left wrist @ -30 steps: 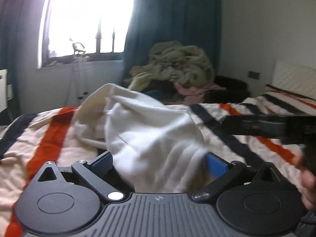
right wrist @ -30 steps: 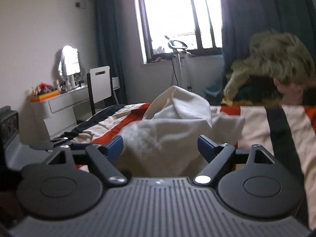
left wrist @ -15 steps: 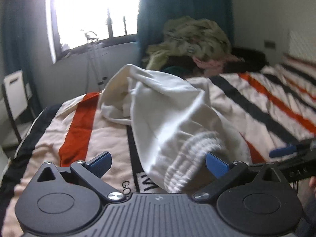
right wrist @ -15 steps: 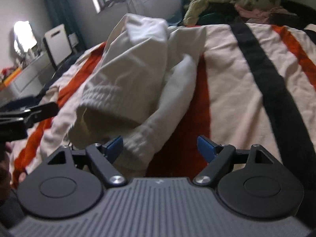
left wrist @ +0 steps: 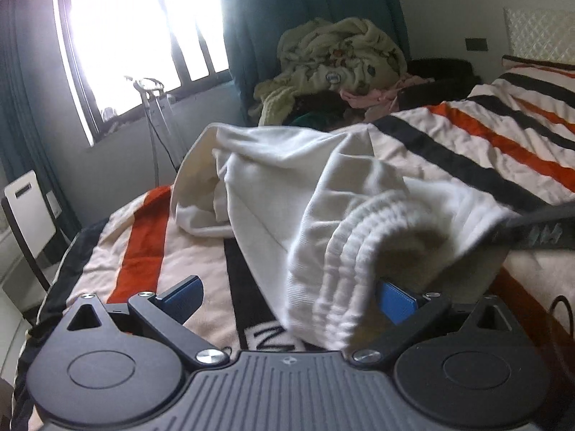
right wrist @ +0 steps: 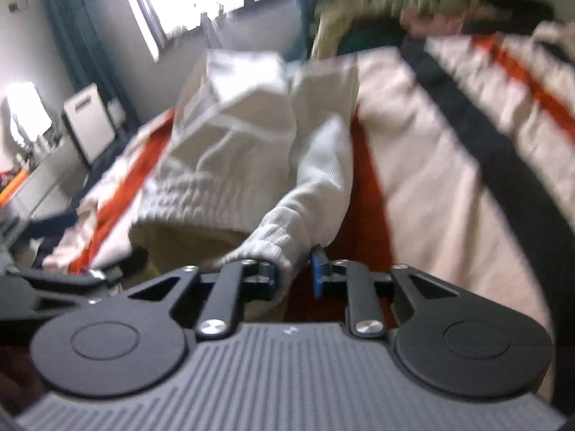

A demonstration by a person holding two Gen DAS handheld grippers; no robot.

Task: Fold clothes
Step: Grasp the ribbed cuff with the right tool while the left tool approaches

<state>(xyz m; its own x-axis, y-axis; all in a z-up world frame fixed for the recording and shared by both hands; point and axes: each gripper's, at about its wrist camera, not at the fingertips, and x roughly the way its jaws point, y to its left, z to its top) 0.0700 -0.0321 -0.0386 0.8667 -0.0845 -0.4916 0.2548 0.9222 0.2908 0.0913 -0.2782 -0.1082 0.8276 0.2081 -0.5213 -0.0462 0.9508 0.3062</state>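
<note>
While the right gripper (right wrist: 294, 269) has its blue pads drawn in close on a ribbed cuff (right wrist: 267, 242) of the white sweatshirt (right wrist: 244, 143), the left gripper (left wrist: 287, 296) stands with its fingers wide apart, and the ribbed hem (left wrist: 341, 269) droops over its right pad without being pinched. Only one point of the garment is therefore secured, by a small bite near the cuff's edge; the right wrist view is blurred, so how deep that bite goes cannot be told.

The sweatshirt lies bunched and partly lifted on the striped blanket (left wrist: 467, 165) covering the bed, near the bed's foot edge, its body heaped toward the window side and its hem hanging forward.

Several slips look likely from this arrangement. If the right gripper pulls hard, the thick cuff may slide out of the pads. If the left closes where it stands, it may catch only the outer layer of the hem, or miss it, so the cloth twists instead of spreading flat. A low closure could also pinch the blanket with the hem and drag it. The heap of laundry (left wrist: 337, 57) beyond the far edge is well apart.
</note>
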